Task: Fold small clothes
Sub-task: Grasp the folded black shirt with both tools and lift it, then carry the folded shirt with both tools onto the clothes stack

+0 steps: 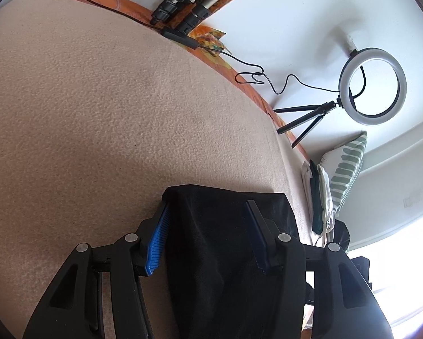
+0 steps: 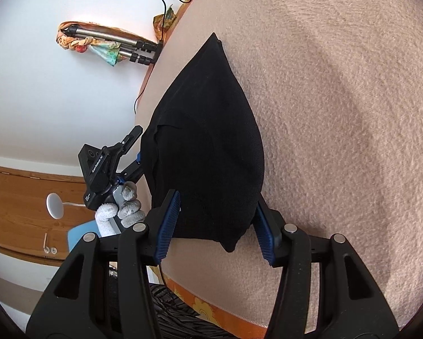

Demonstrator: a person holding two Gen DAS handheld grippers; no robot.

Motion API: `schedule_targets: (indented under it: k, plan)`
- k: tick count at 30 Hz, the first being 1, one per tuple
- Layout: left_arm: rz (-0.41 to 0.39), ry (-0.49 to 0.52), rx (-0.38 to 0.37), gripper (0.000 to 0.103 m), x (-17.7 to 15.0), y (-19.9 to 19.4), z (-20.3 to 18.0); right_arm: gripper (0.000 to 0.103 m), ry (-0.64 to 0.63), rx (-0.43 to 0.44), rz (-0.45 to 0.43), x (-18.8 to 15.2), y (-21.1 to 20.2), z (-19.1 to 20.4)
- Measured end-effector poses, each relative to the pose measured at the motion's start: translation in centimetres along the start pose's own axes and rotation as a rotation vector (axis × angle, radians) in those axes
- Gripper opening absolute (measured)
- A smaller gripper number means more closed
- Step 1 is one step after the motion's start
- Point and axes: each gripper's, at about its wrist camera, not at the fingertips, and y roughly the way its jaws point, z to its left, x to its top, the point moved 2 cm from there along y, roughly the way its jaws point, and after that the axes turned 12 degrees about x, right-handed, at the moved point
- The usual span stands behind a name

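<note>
A small black garment (image 2: 208, 147) lies on the beige fleece blanket (image 2: 338, 113), bunched and partly folded. In the right wrist view my right gripper (image 2: 217, 206) stands open with the garment's near edge between its blue-padded fingers (image 2: 169, 223). The left gripper (image 2: 133, 152), held by a gloved hand, is at the garment's left edge. In the left wrist view the black garment (image 1: 225, 240) lies between the wide-open fingers of my left gripper (image 1: 208, 212), draped over the right finger.
A ring light on a small tripod (image 1: 372, 84) stands past the blanket's edge, its cable (image 1: 253, 76) trailing along the orange border. A folded tripod (image 1: 183, 2) lies at the far edge. A stack of folded clothes (image 1: 320, 197) and a striped pillow (image 1: 348, 166) sit at the right.
</note>
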Motion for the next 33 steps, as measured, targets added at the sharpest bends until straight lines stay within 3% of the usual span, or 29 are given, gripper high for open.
schedule_targets:
  k: [3,7,10,12,14,19,23,29,33]
  plan:
    - [-0.01,0.044,0.019,0.046,-0.2,0.3,-0.9,0.053,-0.009,-0.014,-0.027,-0.2,0.4,0.5]
    - [-0.016,0.066,0.055,0.025,-0.5,0.8,-1.1,0.052,-0.047,-0.058,-0.028,-0.3,1.1,1.4]
    - [-0.025,0.083,0.094,0.011,-0.7,1.0,-1.3,0.035,-0.102,-0.141,-0.018,-0.6,2.0,2.2]
    - [-0.043,0.136,0.127,0.009,-1.0,0.9,-2.1,0.018,-0.126,-0.181,-0.002,-0.6,2.4,2.4]
    - [-0.076,0.198,0.176,0.006,-1.3,0.6,-3.1,0.012,-0.16,-0.234,0.011,-0.7,2.7,2.7]
    - [-0.174,0.334,0.265,0.004,-2.0,-0.6,-5.6,0.01,-0.27,-0.351,0.009,-0.8,3.2,4.5]
    - [-0.251,0.439,0.312,0.004,-2.7,-1.8,-7.5,0.009,-0.431,-0.466,-0.001,-1.3,3.6,7.0]
    - [-0.342,0.539,0.314,0.004,-4.0,-3.9,-10.4,0.009,-0.602,-0.556,-0.042,-1.8,3.3,10.4]
    - [-0.392,0.597,0.297,0.004,-4.8,-5.3,-12.4,0.009,-0.65,-0.577,-0.071,-2.0,2.5,11.9]
